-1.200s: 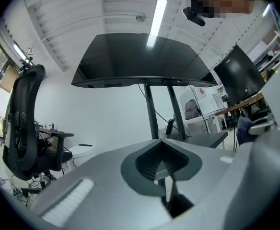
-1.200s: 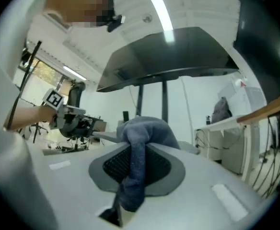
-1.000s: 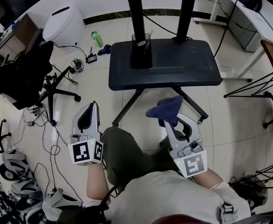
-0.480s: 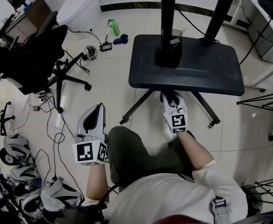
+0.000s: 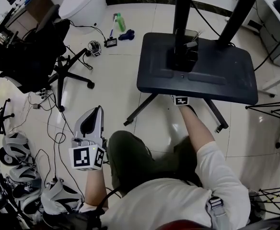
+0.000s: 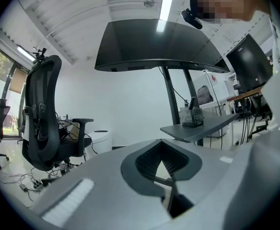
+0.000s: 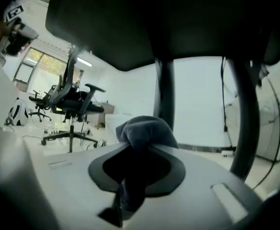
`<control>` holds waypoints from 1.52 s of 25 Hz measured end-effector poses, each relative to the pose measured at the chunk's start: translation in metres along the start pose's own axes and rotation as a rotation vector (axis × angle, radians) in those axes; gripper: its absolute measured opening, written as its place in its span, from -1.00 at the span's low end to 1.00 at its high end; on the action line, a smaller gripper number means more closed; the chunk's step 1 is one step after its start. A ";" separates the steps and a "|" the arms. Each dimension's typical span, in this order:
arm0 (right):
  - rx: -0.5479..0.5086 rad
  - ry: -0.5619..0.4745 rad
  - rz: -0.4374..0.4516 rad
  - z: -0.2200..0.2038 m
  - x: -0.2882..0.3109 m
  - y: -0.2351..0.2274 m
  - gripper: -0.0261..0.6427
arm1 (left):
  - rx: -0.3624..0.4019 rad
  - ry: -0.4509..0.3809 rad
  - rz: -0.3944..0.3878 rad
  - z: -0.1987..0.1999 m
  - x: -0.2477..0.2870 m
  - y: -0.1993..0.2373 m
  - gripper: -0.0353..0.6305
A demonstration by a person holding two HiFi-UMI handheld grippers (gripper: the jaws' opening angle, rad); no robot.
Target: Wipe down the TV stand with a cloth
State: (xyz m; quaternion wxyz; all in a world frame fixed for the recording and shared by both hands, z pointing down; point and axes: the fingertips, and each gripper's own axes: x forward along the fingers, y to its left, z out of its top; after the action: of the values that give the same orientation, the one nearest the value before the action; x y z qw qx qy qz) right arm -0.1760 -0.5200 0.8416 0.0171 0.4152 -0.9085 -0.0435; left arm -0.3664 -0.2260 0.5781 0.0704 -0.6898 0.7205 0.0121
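Note:
The TV stand's black shelf fills the upper right of the head view, with two black posts rising from it. My right arm reaches under the shelf's near edge; only the marker cube shows there. In the right gripper view my right gripper is shut on a dark blue cloth, just below the shelf's dark underside. My left gripper hangs beside the left knee, shut and holding nothing. It looks toward the shelf from low down.
The stand's splayed legs rest on the tiled floor. A black office chair and a white bin stand at the left. A green bottle, cables and headsets lie on the floor. Wire rack legs are at the right.
My right gripper has gone forward with the cloth, from above the knee to under the shelf's near edge. The left gripper has hardly moved.

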 end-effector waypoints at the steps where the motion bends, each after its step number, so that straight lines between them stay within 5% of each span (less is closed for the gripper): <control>1: 0.013 0.066 0.016 -0.042 0.006 0.004 -0.73 | 0.009 0.007 -0.002 -0.001 -0.001 0.000 -0.89; 5: 0.039 0.315 0.090 -0.197 0.021 0.023 -0.74 | 0.030 0.031 0.023 0.003 -0.010 0.012 -0.89; 12: 0.147 0.408 0.148 -0.253 0.033 0.033 -0.73 | 0.020 0.087 0.082 -0.017 -0.005 0.024 -0.89; 17: 0.100 0.536 0.471 -0.329 -0.036 0.214 -0.74 | 0.023 0.074 0.075 -0.016 -0.004 0.018 -0.89; 21: 0.128 0.559 0.624 -0.341 -0.090 0.327 -0.74 | 0.036 0.076 0.069 -0.012 -0.005 0.011 -0.89; 25: 0.136 0.409 0.614 -0.281 -0.088 0.317 -0.74 | 0.033 0.085 0.088 -0.013 -0.009 0.011 -0.89; 30: 0.232 -0.003 0.427 -0.034 -0.188 0.177 -0.74 | 0.028 0.053 0.057 -0.012 -0.002 -0.002 -0.89; 32: 0.156 -0.115 0.325 0.047 -0.251 0.114 -0.74 | 0.019 0.048 0.040 -0.015 0.008 -0.010 -0.89; 34: -0.030 -0.254 0.255 0.108 -0.298 0.068 -0.74 | 0.013 0.039 0.020 -0.016 0.017 -0.019 -0.89; 36: -0.160 -0.265 0.197 0.125 -0.330 0.036 -0.74 | 0.007 0.031 0.001 -0.014 0.026 -0.029 -0.89; 38: -0.122 -0.057 0.132 0.088 -0.345 0.013 -0.74 | 0.001 0.018 -0.020 -0.011 0.036 -0.039 -0.89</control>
State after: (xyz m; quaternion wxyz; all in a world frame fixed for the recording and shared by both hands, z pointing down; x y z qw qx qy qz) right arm 0.0340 -0.2448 0.7567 0.0192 0.3514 -0.9296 -0.1094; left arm -0.3299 -0.2643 0.5878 0.0642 -0.6970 0.7142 0.0049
